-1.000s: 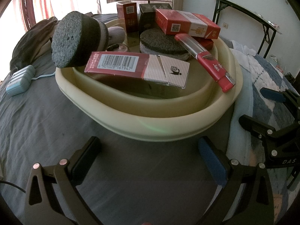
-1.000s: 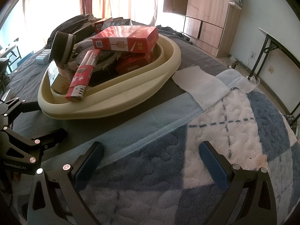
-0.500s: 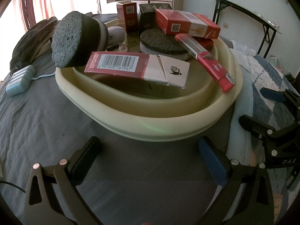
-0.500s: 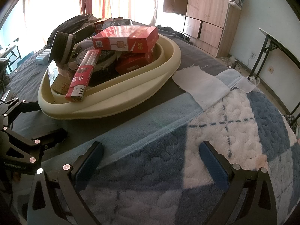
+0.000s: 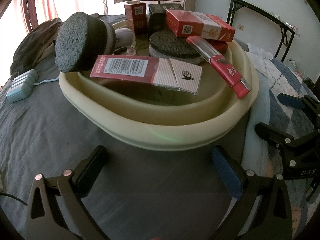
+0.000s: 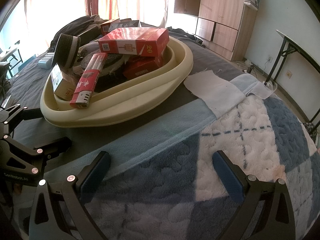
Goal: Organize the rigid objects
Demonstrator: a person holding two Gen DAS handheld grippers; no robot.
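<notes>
**Basin heaped, both claws empty**

A cream basin (image 5: 160, 136) on the bed is seen piled with rigid objects: a long red lighter (image 5: 222, 64) lying across the rim, a barcoded carton (image 5: 146, 74), a large red carton (image 5: 200, 28) on top, and a round pumice block (image 5: 78, 44) leaning over the edge. Nothing is sorted yet, so the task is judged to be near its start or between picks.

The left claw (image 5: 160, 166) is held apart above the grey sheet (image 5: 50, 130), just short of the basin. The right claw (image 6: 160, 170) is likewise spread, empty, over the blue-and-white blanket (image 6: 250, 140).

The basin's lower contents are hidden under the pile. No destination for the objects can be made out.
</notes>
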